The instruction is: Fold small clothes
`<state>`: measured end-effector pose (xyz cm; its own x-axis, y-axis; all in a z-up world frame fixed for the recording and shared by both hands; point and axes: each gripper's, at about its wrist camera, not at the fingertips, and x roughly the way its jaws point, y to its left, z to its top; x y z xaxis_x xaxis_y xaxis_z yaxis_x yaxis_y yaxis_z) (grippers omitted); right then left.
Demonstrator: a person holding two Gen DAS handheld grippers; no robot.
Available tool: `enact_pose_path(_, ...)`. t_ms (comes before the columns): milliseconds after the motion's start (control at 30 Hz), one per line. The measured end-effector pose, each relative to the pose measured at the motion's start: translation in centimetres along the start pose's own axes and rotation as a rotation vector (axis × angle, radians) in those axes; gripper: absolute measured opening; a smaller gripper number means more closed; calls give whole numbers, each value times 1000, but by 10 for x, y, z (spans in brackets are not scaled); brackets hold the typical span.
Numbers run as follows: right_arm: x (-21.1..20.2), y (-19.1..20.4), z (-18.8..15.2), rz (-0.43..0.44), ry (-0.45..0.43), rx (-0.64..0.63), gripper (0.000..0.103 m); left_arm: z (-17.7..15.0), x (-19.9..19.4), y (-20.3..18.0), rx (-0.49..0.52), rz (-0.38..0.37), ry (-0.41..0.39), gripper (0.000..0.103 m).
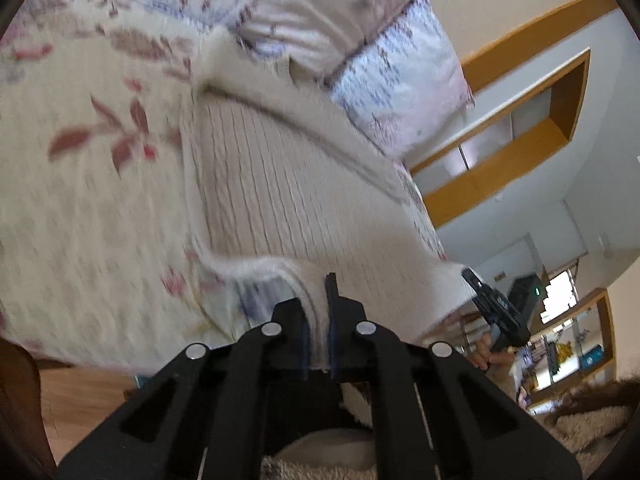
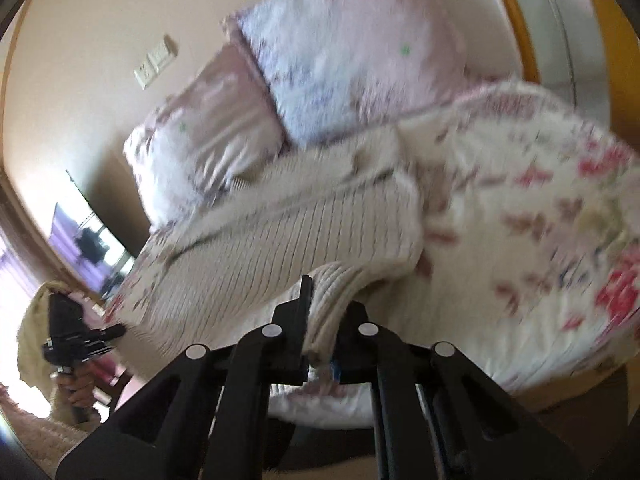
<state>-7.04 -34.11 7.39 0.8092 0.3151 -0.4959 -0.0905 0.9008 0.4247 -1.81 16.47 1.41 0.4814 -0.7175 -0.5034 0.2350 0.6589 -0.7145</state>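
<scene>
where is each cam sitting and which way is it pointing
Left wrist: on the left gripper, looking along its fingers across the cream ribbed sweater toward the pillows; the right gripper shows too.
Right wrist: on the right gripper, facing the same sweater; the left gripper shows.
Shared: sweater, floral bedspread, pillows.

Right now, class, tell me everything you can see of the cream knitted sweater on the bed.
The cream sweater is a ribbed knit with a plain band along one edge. It lies spread on the floral bedspread, its far end near the pillows. Its near edge is pinched at two corners, one by the left hand-held gripper, the other by the right hand-held gripper. Blur hides finer detail.
</scene>
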Motion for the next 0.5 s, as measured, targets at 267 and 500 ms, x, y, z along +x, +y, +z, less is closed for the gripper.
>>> enact_pose_path(267,2,5,20,-18,-105,-24,7,39,-18,-6,13,54,-132,6)
enact_pose_path(500,10,22,50,-34,-188,-86,7,79,-16,-22,57,84,-182,6)
